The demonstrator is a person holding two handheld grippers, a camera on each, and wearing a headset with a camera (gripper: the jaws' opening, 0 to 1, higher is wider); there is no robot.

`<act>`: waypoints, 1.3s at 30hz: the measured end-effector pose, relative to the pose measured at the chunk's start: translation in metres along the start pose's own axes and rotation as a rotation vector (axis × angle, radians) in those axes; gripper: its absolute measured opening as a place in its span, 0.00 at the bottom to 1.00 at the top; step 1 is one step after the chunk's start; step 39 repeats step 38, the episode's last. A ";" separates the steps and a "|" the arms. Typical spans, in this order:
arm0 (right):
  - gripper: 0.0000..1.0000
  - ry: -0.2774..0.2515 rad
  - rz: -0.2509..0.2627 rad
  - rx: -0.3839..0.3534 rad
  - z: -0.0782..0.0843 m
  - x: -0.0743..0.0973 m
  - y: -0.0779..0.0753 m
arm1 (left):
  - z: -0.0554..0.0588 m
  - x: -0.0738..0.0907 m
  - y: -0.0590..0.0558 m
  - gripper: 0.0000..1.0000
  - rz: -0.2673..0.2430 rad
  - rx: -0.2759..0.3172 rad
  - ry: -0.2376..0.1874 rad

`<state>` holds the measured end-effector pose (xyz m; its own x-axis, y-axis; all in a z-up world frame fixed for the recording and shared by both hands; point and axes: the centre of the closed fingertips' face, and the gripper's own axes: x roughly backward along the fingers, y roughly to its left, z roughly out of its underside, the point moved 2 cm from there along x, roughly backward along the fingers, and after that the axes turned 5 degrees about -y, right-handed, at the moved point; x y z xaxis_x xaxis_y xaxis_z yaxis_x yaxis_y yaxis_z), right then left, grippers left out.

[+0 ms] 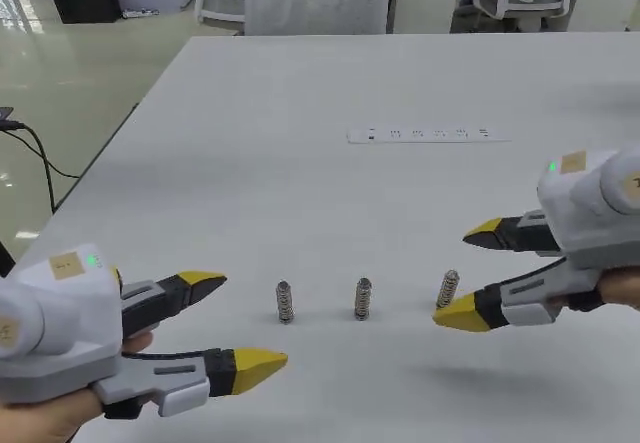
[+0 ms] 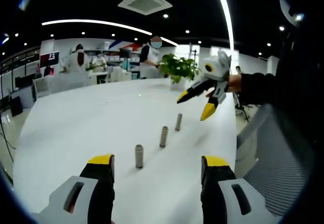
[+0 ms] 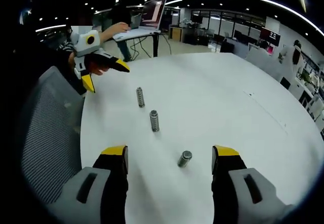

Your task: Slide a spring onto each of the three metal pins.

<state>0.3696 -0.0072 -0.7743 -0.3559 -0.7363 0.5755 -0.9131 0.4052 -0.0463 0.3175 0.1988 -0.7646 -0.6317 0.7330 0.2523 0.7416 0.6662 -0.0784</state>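
Three short metal pins stand in a row near the front of the white table [image 1: 330,193], each with a spring around it: left spring [image 1: 285,303], middle spring [image 1: 363,299], right spring [image 1: 448,289], which leans. My left gripper [image 1: 235,323] is open and holds nothing, just left of the row. My right gripper [image 1: 468,273] is open beside the leaning spring, not touching it. In the left gripper view the row [image 2: 163,136] runs away from my open left gripper [image 2: 159,161]. In the right gripper view the leaning spring [image 3: 185,158] lies between the tips of my open right gripper [image 3: 170,151].
A white power strip [image 1: 428,135] lies mid-table behind the row. White chairs [image 1: 315,1] stand at the far edge. The table's left edge [image 1: 110,148] drops to a floor with cables. A mesh chair [image 3: 48,128] sits at the near side.
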 end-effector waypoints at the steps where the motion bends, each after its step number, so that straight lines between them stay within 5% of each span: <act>1: 0.66 -0.002 0.004 -0.010 0.003 0.001 -0.001 | 0.001 0.000 0.000 0.65 -0.002 0.002 0.000; 14: 0.67 -0.083 0.040 -0.038 0.020 0.011 0.006 | 0.004 0.002 0.003 0.66 -0.015 0.018 0.000; 39: 0.68 -0.106 0.081 -0.072 0.026 0.011 0.007 | 0.014 0.004 0.007 0.66 -0.025 0.051 -0.001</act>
